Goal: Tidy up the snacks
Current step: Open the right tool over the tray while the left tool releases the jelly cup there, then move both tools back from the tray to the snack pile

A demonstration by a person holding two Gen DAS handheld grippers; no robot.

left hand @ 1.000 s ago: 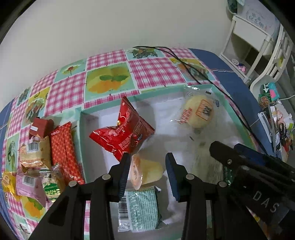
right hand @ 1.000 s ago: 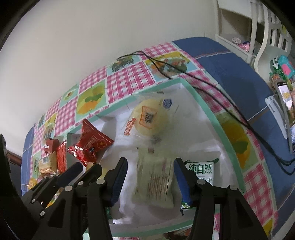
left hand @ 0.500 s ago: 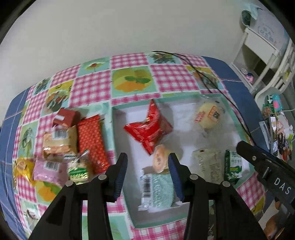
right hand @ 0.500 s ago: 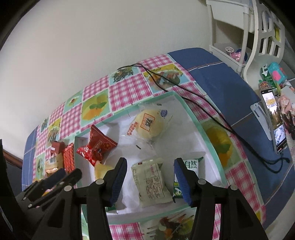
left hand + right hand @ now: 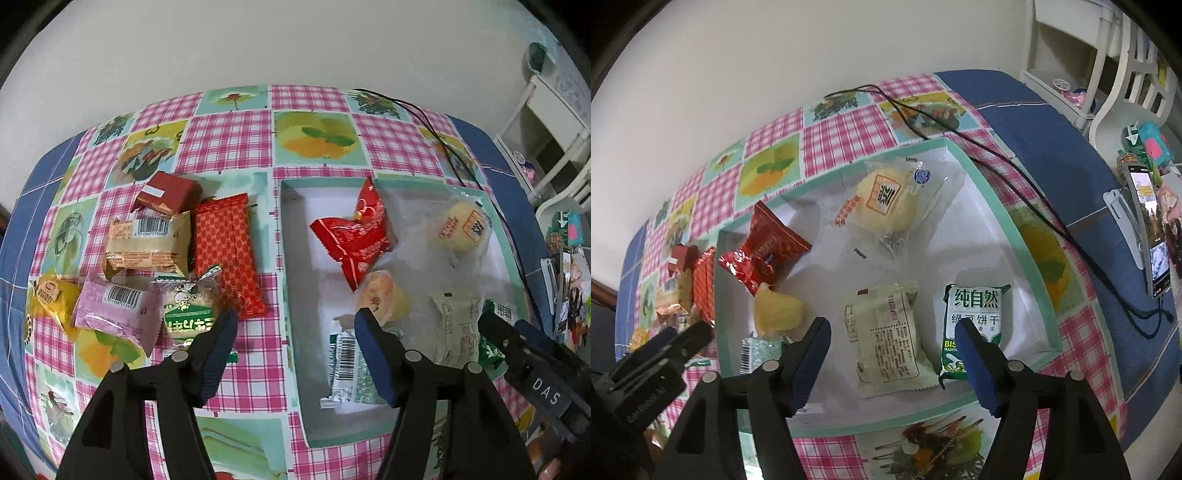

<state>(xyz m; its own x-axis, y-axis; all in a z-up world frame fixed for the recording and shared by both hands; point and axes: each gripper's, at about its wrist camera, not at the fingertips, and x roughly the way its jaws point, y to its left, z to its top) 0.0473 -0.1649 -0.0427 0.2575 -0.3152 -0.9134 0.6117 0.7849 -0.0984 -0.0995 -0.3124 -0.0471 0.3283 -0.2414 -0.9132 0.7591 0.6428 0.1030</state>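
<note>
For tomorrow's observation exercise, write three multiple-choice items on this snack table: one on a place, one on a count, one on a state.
1. Where does the red patterned bar lie?
A. inside the box
B. on the tablecloth beside the box
C. between gripper fingers

2. How many snacks lie inside the white box?
A. two
B. four
C. six

3. How does the right gripper stand?
A. open, empty
B. shut on the green biscuit pack
C. shut with nothing in it

Key:
1 B: the bar lies flat on the checked tablecloth, outside the box's wall.
2 C: red pouch, round bun, yellow cake, pale packet, green biscuit pack, barcode packet.
3 A: its fingers have just been opening and stand apart above the pale packet, pressing nothing.
</note>
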